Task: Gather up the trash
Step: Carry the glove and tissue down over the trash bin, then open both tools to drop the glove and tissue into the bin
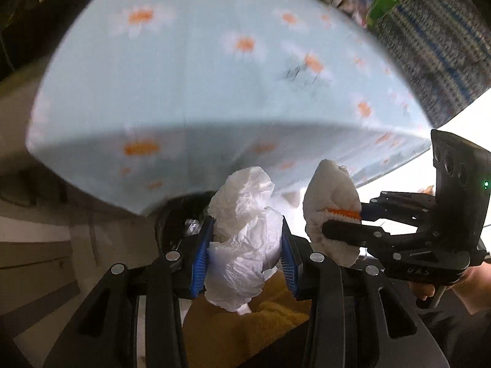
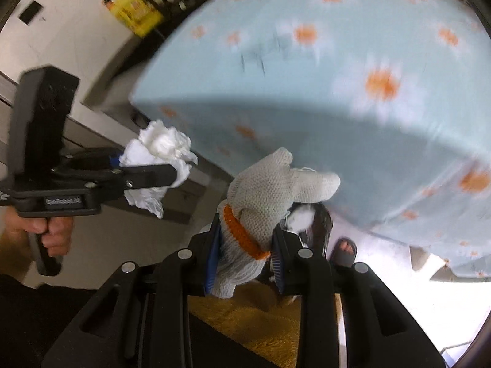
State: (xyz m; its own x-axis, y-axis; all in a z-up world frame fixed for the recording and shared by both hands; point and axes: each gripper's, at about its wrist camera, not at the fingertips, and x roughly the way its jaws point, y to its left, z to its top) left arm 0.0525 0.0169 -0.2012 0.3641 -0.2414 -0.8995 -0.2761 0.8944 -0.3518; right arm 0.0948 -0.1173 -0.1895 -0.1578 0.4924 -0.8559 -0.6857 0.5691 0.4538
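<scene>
Table (image 1: 184,76), draped in a pale blue cloth with orange-centred daisies, is seen filling the upper part of both wrist views; its top looks bare where it shows, which suggests the loose rubbish has been lifted off it. The cloth is blurred, so fine detail on it cannot be read.

Below the table's near corner a dark bin (image 1: 175,224) with a shiny liner is partly seen, just beyond the left fingers. In the right view a dark glossy rim with something white inside it sits just past the glove; it is probably the same bin, though that cannot be confirmed. Both loads are held out past the table edge and near this opening, judged to be so that they can be dropped in.

The left gripper (image 1: 245,242) is closed on a crumpled white tissue wad (image 1: 242,239), pinched at its middle between the blue pads so that the loose ends bulge above and below.

The right gripper (image 2: 245,254) is closed on a knitted work glove (image 2: 264,196), gripped at the cuff by its orange band, fingers pointing forward and away so that the limp part hangs clear.

Release has not yet been made by either claw.
</scene>
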